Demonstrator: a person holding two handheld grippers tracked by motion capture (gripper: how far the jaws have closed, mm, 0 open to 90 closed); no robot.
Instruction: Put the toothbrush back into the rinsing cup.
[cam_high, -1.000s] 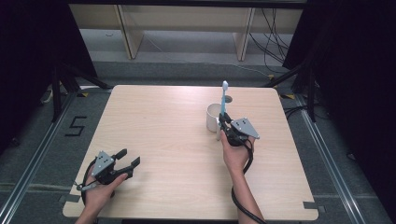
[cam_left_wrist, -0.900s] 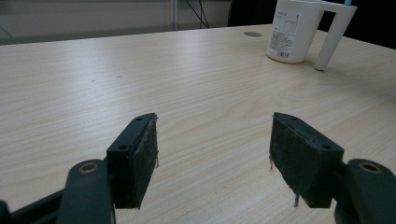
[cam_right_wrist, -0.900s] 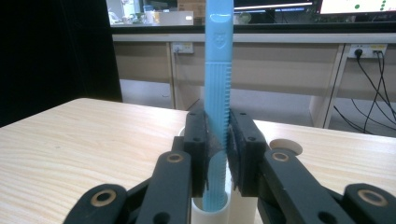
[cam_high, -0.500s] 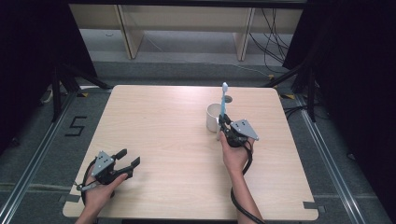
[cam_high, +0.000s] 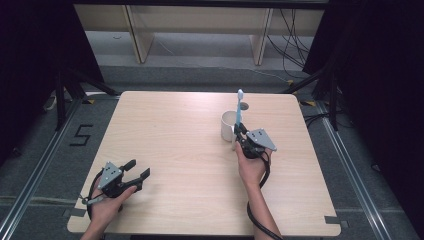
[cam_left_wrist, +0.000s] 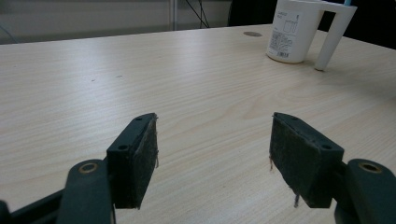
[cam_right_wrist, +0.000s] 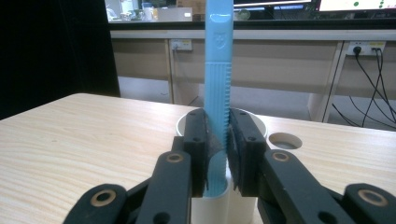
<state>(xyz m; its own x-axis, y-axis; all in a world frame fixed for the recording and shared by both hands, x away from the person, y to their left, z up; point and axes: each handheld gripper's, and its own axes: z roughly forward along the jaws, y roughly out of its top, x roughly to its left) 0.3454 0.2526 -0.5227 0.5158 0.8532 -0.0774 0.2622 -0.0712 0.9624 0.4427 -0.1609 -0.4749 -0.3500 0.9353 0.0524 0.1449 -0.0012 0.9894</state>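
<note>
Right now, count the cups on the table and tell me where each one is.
1. The white cup stands right of the table's middle, toward the far edge, directly ahead of the right gripper, which holds a blue toothbrush upright over it.

A pale wooden table (cam_high: 180, 130) with a round hole (cam_high: 244, 106) near its far edge bears a white mug (cam_high: 229, 125) toward its far right side.

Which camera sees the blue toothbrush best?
The right gripper view: the toothbrush stands upright, big and sharp, pinched between the right gripper fingers above the cup. The high view shows it small and thin. The left gripper view catches a tiny blue tip.
</note>
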